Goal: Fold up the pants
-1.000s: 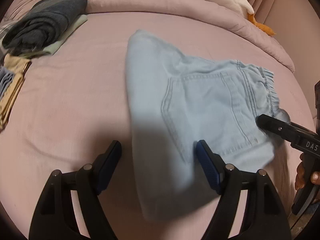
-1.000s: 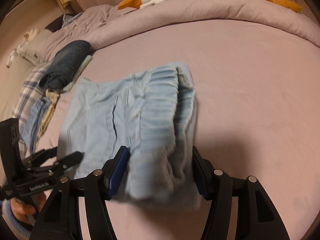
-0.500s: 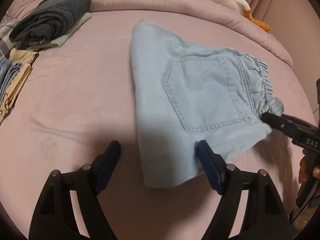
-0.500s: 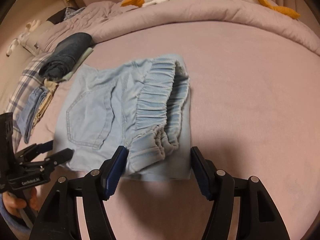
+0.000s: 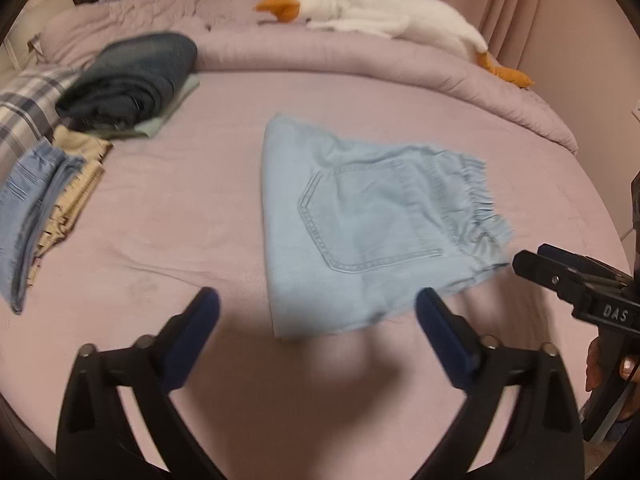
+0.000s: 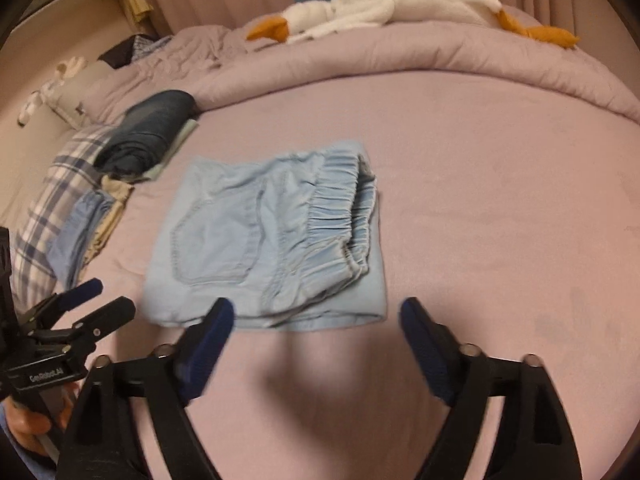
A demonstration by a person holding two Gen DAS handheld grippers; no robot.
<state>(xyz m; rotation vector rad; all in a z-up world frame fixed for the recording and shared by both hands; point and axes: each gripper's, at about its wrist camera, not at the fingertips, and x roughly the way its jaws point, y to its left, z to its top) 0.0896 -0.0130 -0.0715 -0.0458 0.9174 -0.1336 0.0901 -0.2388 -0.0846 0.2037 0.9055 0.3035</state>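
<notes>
The light blue pants (image 5: 360, 224) lie folded into a compact bundle in the middle of the pink bed (image 5: 180, 208), back pocket up and the elastic waistband gathered along one edge. Both grippers hover just short of the bundle's near edge, touching nothing: the left gripper (image 5: 316, 320) has its fingers spread wide, and the right gripper (image 6: 316, 320) is spread wide too. A stack of folded clothes (image 5: 128, 84) sits well apart at the bed's far left, with a plush goose (image 5: 384, 20) lying on the rolled duvet behind.

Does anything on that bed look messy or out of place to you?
Mostly tidy. The folded light blue pants lie slightly uneven: the gathered waistband bunches up and stops short of the layer beneath. A plush goose sprawls across the comforter. Nothing looks spilled or damaged.
</notes>
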